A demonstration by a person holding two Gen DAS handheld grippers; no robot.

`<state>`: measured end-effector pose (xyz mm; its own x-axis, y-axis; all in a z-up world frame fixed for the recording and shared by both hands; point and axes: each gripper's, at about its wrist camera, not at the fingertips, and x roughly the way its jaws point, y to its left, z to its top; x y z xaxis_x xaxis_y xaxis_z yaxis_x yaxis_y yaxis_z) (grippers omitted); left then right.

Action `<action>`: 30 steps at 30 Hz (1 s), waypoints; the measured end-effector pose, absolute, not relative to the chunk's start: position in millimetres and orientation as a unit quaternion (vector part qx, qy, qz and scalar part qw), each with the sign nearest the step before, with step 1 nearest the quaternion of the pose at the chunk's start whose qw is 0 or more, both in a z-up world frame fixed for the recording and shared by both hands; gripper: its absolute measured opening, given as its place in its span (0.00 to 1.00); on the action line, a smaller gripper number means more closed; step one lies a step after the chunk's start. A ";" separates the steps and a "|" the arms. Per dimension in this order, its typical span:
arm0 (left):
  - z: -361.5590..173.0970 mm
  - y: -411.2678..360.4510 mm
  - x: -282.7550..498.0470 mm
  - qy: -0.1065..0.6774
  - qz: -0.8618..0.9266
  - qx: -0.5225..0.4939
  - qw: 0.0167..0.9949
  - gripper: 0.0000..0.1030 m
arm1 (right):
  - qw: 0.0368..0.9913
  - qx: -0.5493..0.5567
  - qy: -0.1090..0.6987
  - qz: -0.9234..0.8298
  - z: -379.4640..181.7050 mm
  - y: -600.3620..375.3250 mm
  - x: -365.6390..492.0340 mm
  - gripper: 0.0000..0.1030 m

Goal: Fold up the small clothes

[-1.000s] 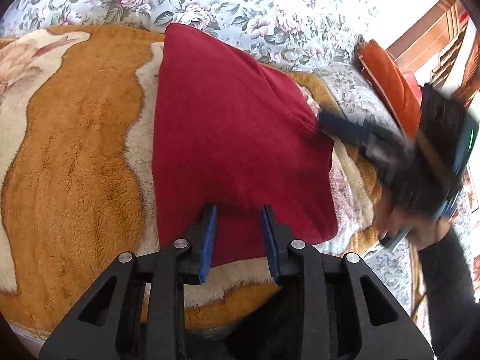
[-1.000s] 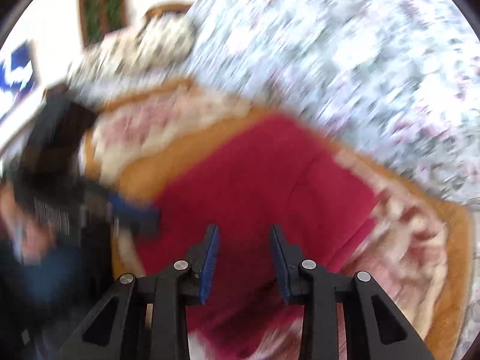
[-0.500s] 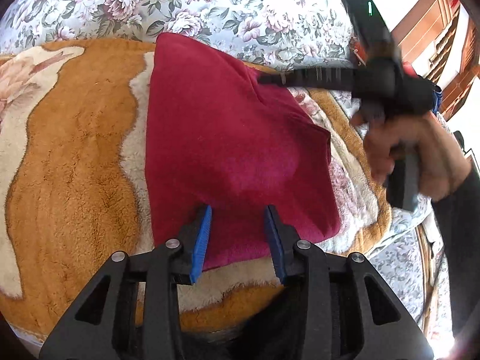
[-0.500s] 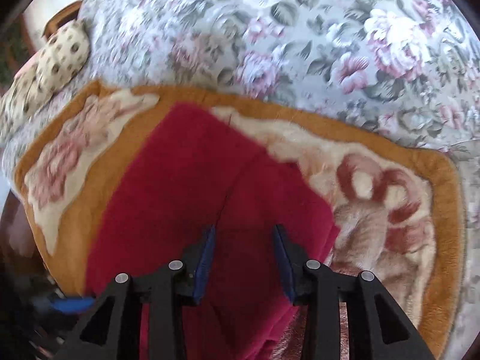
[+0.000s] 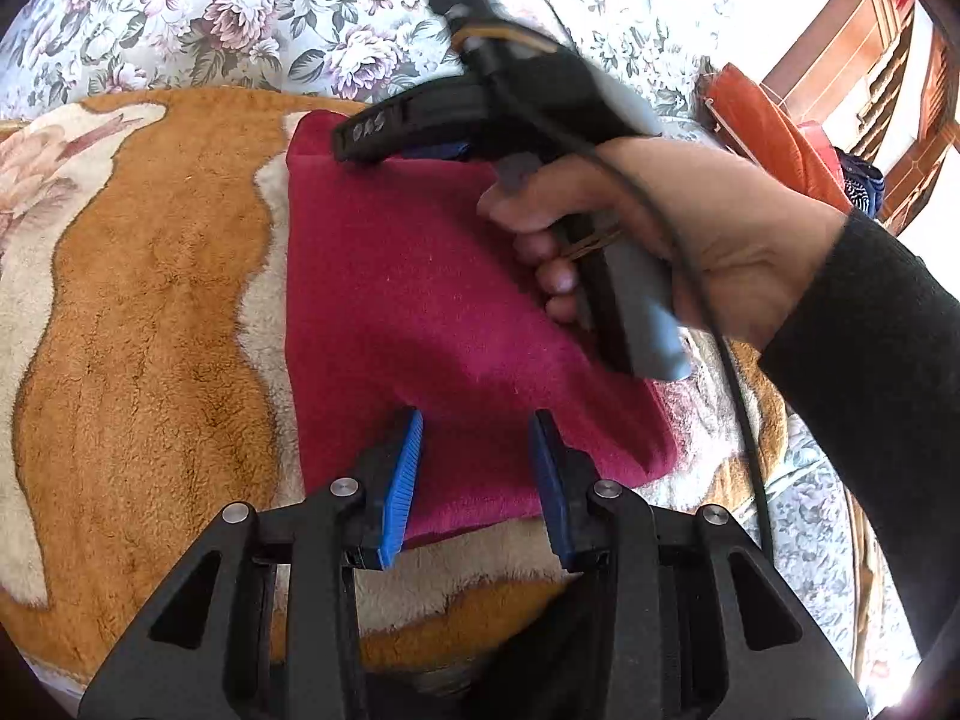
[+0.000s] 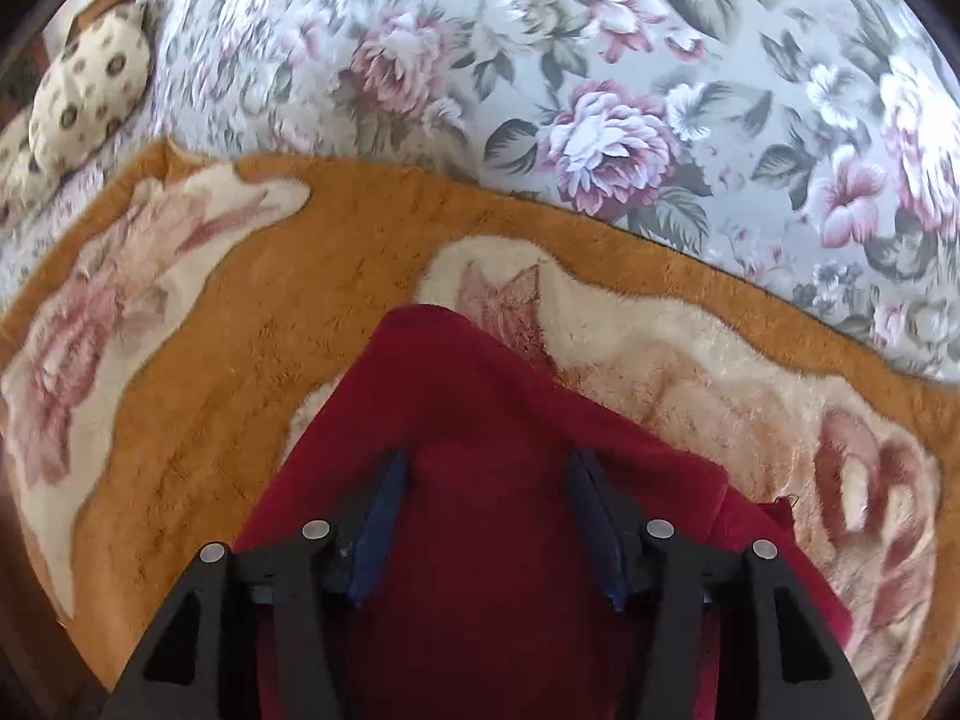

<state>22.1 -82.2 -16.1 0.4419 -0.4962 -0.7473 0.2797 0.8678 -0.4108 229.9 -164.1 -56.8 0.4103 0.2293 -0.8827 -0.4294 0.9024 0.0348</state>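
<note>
Right gripper (image 6: 489,519) swung to far corner, jaws widening, apart over fuzzy red cloth (image 5: 432,312); left gripper (image 5: 477,480) jaws apart.

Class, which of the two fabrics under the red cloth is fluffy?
The orange-and-cream plush blanket; the grey floral bedspread beneath it is flat and printed with roses.

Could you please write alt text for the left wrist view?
A folded red cloth lies on an orange and cream plush blanket. The left gripper hovers open at its near edge while the hand-held right gripper reaches over its far edge.
</note>
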 end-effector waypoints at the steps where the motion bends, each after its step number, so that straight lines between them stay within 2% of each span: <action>1: -16.2 -82.6 22.1 0.476 -0.231 -0.113 0.841 0.33 | 0.838 -0.090 0.499 0.201 -44.9 -169.3 225.6 0.51; 5: -16.3 -82.0 22.0 0.477 -0.232 -0.114 0.840 0.33 | 0.871 -0.066 0.430 0.228 2.8 -200.4 185.1 0.51; 7: -16.3 -81.3 22.1 0.476 -0.233 -0.115 0.840 0.34 | 0.871 -0.042 0.422 0.249 8.5 -216.6 168.1 0.52; 9: -16.1 -81.8 22.2 0.477 -0.231 -0.114 0.840 0.34 | 0.857 -0.030 0.440 0.266 -1.9 -223.5 156.0 0.53; 11: -15.7 -83.3 21.9 0.477 -0.230 -0.110 0.841 0.34 | 0.831 -0.083 0.485 0.260 -36.8 -222.9 146.6 0.54; 13: -16.5 -85.1 21.7 0.481 -0.230 -0.105 0.839 0.34 | 0.853 -0.128 0.423 0.278 -52.0 -225.7 130.3 0.55; 14: -16.9 -84.2 21.3 0.483 -0.231 -0.105 0.838 0.37 | 0.856 -0.101 0.424 0.278 -50.9 -229.7 133.0 0.56; 18: -18.2 -78.1 19.8 0.485 -0.234 -0.119 0.834 0.37 | 0.857 -0.066 0.440 0.259 -29.2 -233.4 135.3 0.54; 20: -17.2 -73.7 18.8 0.480 -0.236 -0.129 0.835 0.37 | 0.876 -0.036 0.407 0.255 -5.8 -252.5 123.9 0.55; 22: -14.8 -69.4 18.2 0.472 -0.234 -0.140 0.838 0.37 | 0.894 0.026 0.368 0.254 10.0 -284.4 108.7 0.58; 24: -12.5 -64.2 19.0 0.464 -0.231 -0.152 0.842 0.37 | 0.898 0.087 0.355 0.245 7.8 -313.5 100.1 0.69; 26: -10.0 -54.2 21.7 0.451 -0.222 -0.178 0.846 0.37 | 0.880 0.162 0.371 0.247 -11.7 -340.3 94.7 0.70; 28: -10.1 -40.0 30.0 0.442 -0.214 -0.224 0.842 0.43 | 0.861 0.216 0.387 0.250 -31.7 -352.6 90.0 0.70; 30: -10.9 -25.4 42.5 0.425 -0.202 -0.273 0.839 0.60 | 0.850 0.247 0.392 0.249 -48.1 -355.1 89.7 0.70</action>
